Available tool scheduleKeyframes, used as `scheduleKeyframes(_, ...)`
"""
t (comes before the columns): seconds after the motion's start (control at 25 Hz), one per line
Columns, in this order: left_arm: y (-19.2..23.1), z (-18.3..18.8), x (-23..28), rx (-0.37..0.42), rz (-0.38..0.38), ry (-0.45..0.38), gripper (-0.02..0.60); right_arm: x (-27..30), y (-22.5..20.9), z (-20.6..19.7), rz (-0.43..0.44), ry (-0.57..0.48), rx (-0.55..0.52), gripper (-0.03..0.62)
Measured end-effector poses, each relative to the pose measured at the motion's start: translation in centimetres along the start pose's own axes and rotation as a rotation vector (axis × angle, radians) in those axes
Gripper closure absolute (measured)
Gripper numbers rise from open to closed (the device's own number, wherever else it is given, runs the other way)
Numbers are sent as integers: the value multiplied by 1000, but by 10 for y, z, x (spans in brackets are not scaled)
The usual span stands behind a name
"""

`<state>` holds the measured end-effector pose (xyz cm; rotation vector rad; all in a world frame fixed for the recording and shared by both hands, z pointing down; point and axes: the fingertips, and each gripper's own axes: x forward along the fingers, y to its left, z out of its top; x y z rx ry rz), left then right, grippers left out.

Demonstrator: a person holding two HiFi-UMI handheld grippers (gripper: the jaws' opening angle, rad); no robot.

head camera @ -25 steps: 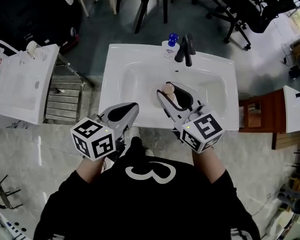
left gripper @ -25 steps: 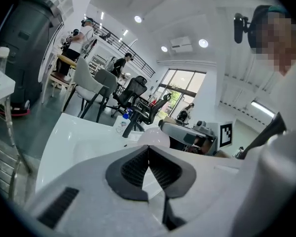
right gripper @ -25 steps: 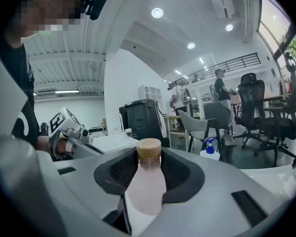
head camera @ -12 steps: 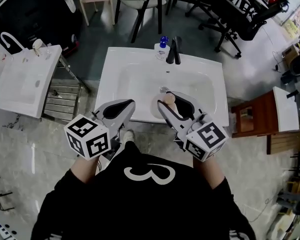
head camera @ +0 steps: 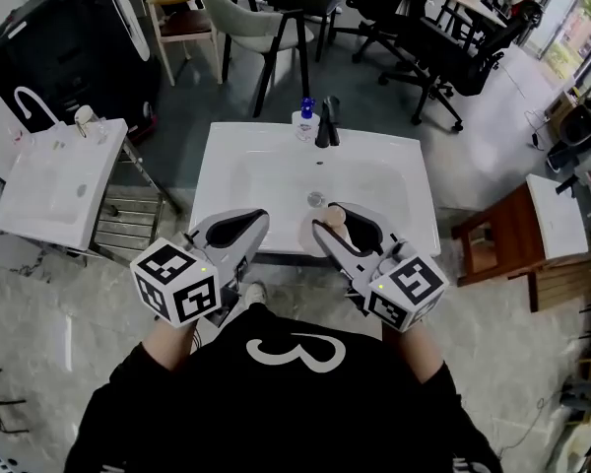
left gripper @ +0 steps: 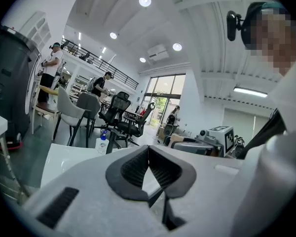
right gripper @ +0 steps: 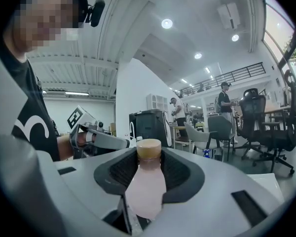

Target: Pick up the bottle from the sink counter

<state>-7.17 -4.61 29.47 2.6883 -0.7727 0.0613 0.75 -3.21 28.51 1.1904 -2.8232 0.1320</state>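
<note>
We've got the pink bottle [right gripper: 148,181] clamped in our right gripper [head camera: 335,220], over the sink counter's [head camera: 217,166] front edge. Left gripper [left gripper: 148,152] is pinched closed on nothing. The faucet [head camera: 327,131] and blue-capped dispenser [head camera: 305,121] sit at the back edge, well apart from us.

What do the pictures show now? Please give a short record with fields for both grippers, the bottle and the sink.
right gripper: shut on the pink bottle
pink bottle: tan cap, between the jaws, held over the sink's near edge
left gripper: jaws together, nothing between them
sink: white, in front of the person
faucet: black, at the far rim
pump bottle: blue top, beside the faucet
</note>
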Motion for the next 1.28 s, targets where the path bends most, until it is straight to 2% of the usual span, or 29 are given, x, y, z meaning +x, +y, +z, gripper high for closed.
scheduleKeyframes(0.16, -10, 4, 0, 23, -19, -3, 566, -8, 3, 4, 8, -28, 51, 450)
scheduleKeyframes(0.32, -18, 7, 2, 37, -35, 3, 566, -12, 4, 5, -8, -15, 4, 450)
scheduleKeyframes(0.84, -30, 12, 9, 52, -81, 9, 566, -16, -1, 6, -37, -12, 15, 450)
scheduleKeyframes(1.28, -26, 11, 11, 42, -82, 1, 566, -14, -4, 5, -43, -14, 14, 450)
